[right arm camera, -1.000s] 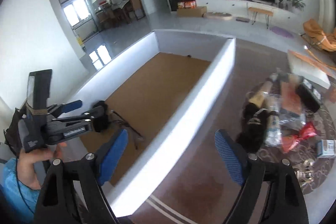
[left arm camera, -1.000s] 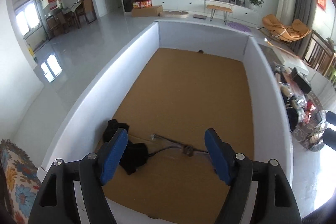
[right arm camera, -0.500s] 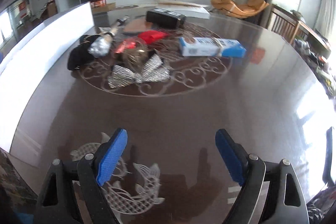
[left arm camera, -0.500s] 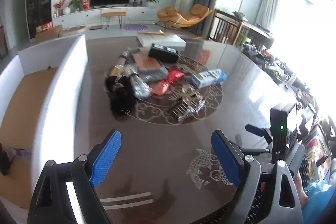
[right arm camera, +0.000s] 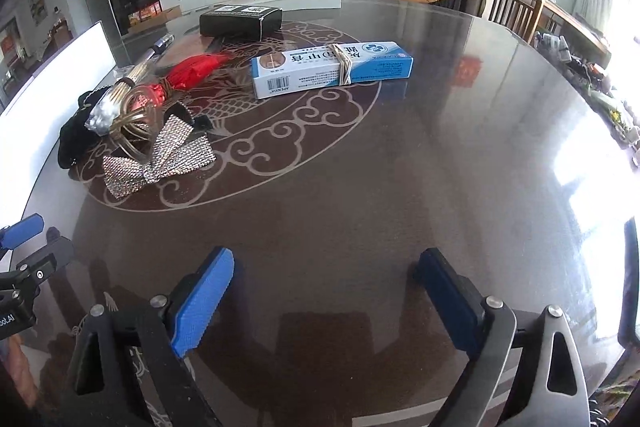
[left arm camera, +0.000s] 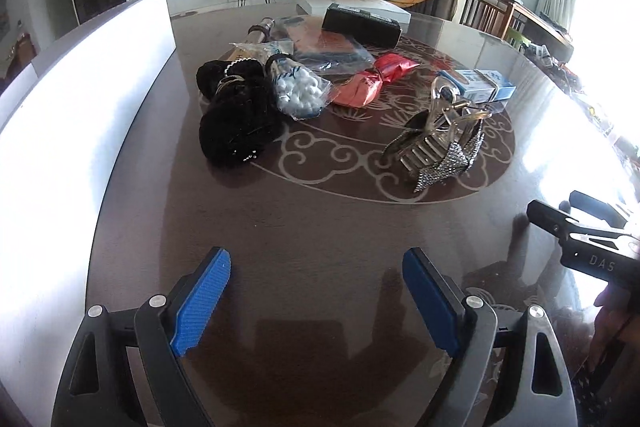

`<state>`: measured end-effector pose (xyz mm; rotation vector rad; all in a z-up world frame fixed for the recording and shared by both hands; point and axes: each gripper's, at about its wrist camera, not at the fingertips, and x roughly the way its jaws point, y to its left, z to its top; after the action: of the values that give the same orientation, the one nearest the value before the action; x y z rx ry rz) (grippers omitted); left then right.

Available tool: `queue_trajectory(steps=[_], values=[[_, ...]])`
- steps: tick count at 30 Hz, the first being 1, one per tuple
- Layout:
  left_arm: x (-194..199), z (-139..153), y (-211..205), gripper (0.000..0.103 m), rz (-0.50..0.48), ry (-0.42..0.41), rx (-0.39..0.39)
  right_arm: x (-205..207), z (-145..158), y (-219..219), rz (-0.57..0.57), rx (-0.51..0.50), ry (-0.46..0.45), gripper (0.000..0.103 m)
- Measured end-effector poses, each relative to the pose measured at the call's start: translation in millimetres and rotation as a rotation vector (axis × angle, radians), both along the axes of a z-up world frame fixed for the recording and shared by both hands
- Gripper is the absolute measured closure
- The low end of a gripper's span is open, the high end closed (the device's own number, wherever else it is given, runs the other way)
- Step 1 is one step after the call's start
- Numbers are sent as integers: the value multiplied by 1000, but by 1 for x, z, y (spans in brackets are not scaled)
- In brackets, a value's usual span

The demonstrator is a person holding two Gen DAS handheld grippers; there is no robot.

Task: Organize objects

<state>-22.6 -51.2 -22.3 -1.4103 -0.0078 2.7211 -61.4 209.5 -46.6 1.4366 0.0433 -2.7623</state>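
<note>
A pile of loose things lies on the dark round table: a black fluffy item, a bag of white balls, a red packet, a sparkly bow hair clip, a blue-white carton and a black box. My left gripper hovers open over bare table, short of the pile. My right gripper holds nothing and its jaws are opening; the carton and the bow lie well ahead of it.
A tall white box wall runs along the table's left side. The right gripper's body shows at the right edge of the left wrist view. The left gripper's body shows at the left edge of the right wrist view. A chair stands behind the table.
Both views have swung from the white box with the cardboard floor to the table and its pile, and both grippers came lower. The right jaws stand wider than before.
</note>
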Motion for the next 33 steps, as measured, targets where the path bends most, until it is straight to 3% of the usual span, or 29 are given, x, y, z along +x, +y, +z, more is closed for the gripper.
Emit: queue_trajectory(steps=[2,7,11,33], values=[[1,-2,-3,15,10,10,-44,-1,-1,1,-6,-1,1,3],[1,-4,-7,14,5,20,-44,0,-2,2,-13,-2,-2,0],[-5,-5,-5,0,-13,7,-45,-1,-2,3,-11,-2,-1,0],[-7,-6,-3,0,-27,1,-45,-2,-2,3,-8,-3,0,0]])
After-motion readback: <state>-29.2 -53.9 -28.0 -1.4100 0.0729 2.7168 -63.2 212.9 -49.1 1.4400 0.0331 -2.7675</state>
